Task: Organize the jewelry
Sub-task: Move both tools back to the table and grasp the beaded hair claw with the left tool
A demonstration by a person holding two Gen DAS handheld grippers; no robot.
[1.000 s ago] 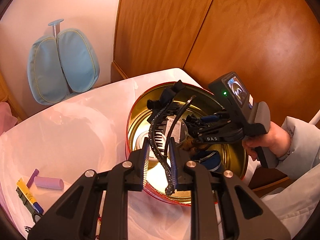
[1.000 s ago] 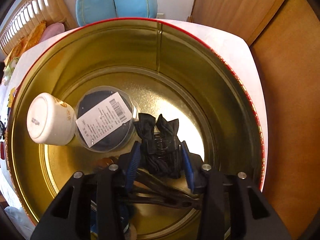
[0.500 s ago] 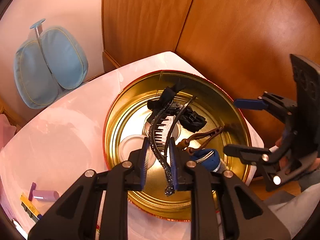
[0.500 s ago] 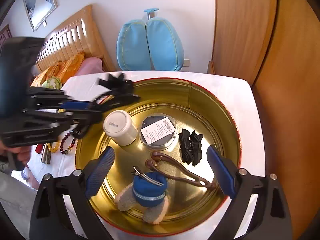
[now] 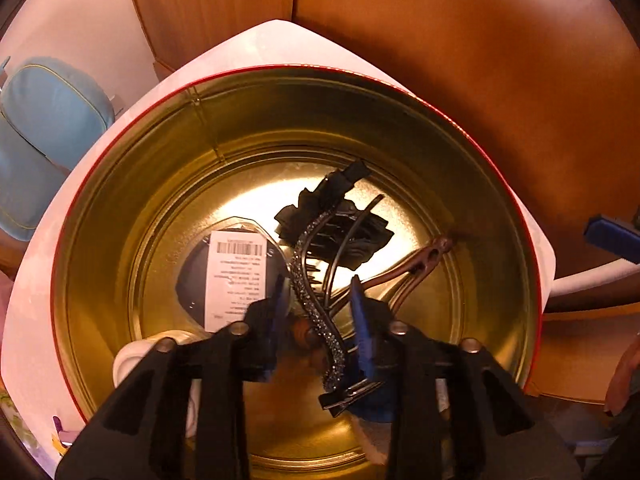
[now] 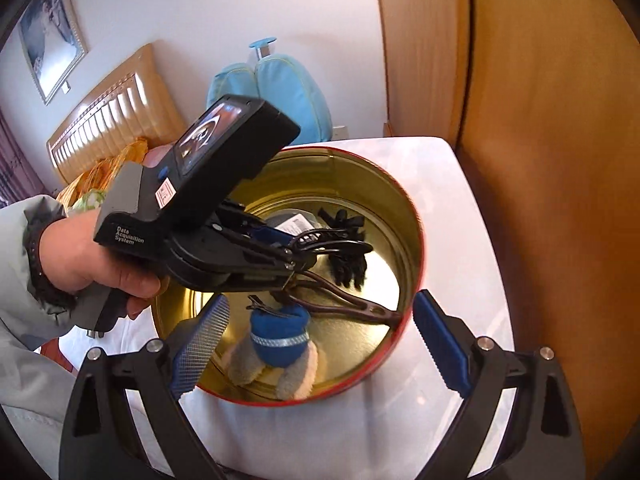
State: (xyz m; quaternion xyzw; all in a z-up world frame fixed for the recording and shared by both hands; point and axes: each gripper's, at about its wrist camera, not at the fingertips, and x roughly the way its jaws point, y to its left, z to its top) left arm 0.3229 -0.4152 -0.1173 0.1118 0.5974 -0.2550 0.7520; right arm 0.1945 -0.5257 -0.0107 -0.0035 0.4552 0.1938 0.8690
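Note:
A round gold tin with a red rim (image 5: 132, 184) (image 6: 416, 240) stands on the white table. My left gripper (image 5: 320, 308) is inside the tin; its pads stand apart around a black rhinestone hair clip (image 5: 316, 312), which hangs between them, also seen in the right wrist view (image 6: 332, 242). In the tin lie a black bow clip (image 5: 360, 240), a brown clip (image 5: 424, 256) (image 6: 352, 300), a labelled round case (image 5: 232, 276), a white jar (image 5: 132, 360) and a blue plush item (image 6: 280, 336). My right gripper (image 6: 320, 344) is open and empty, above the tin's near edge.
The white table (image 6: 452, 216) ends at a wooden wardrobe (image 6: 540, 120) on the right. A blue cushion (image 6: 276, 88) and a bed headboard (image 6: 108, 124) stand beyond. Small purple and yellow items (image 5: 60, 436) lie on the table outside the tin.
My left gripper has gone down into the tin with the rhinestone clip and its pads have spread apart. My right gripper has let go of the black bow clip, opened and drawn back out.

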